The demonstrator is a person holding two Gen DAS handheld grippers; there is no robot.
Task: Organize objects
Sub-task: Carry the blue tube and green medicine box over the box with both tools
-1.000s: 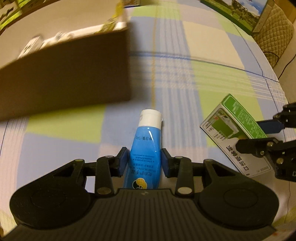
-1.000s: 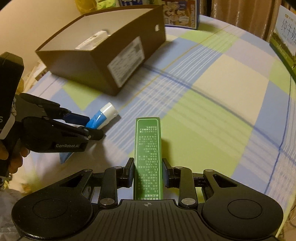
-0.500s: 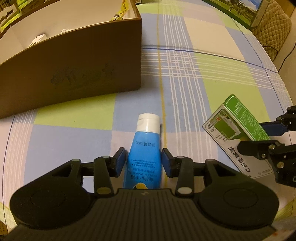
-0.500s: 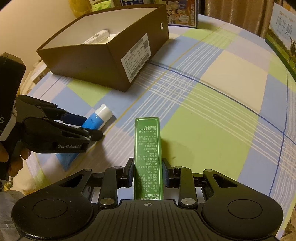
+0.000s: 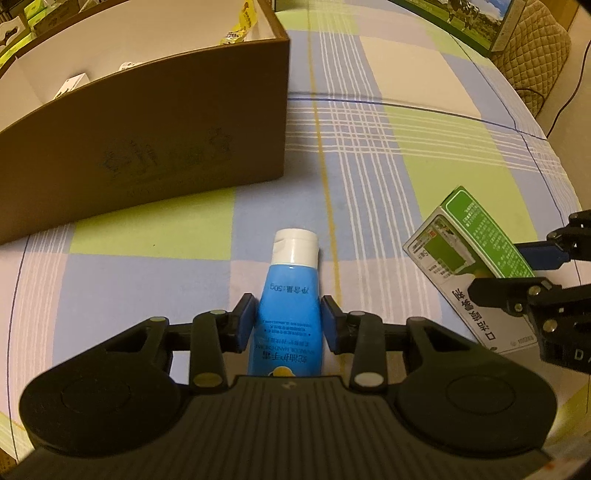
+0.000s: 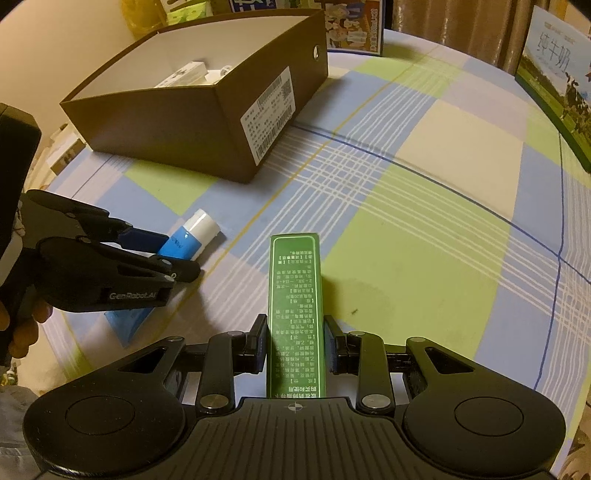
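My left gripper [image 5: 288, 319] is shut on a blue tube [image 5: 290, 291] with a white cap, low over the checked tablecloth [image 5: 369, 147]. In the right wrist view the same tube [image 6: 181, 245] sits between the left gripper's [image 6: 170, 254] fingers, cap pointing at the brown box. My right gripper [image 6: 295, 343] is shut on a long green carton [image 6: 295, 288]. In the left wrist view that carton [image 5: 476, 236] is at the right, tilted, in the right gripper [image 5: 513, 273]. An open brown cardboard box [image 6: 207, 122] with small white packs [image 6: 184, 75] inside stands beyond both grippers, and its wall [image 5: 147, 147] fills the upper left of the left wrist view.
A tall printed milk carton [image 6: 554, 81] stands at the table's far right edge, and a blue printed box [image 6: 351, 26] stands behind the brown box. A quilted seat [image 5: 532, 55] is past the table's rounded edge. A hand [image 6: 22, 332] holds the left gripper's handle.
The brown box now lies farther from the left gripper and more to the left. Both views look down on it from higher, showing more of its inside. Both grips are unchanged.
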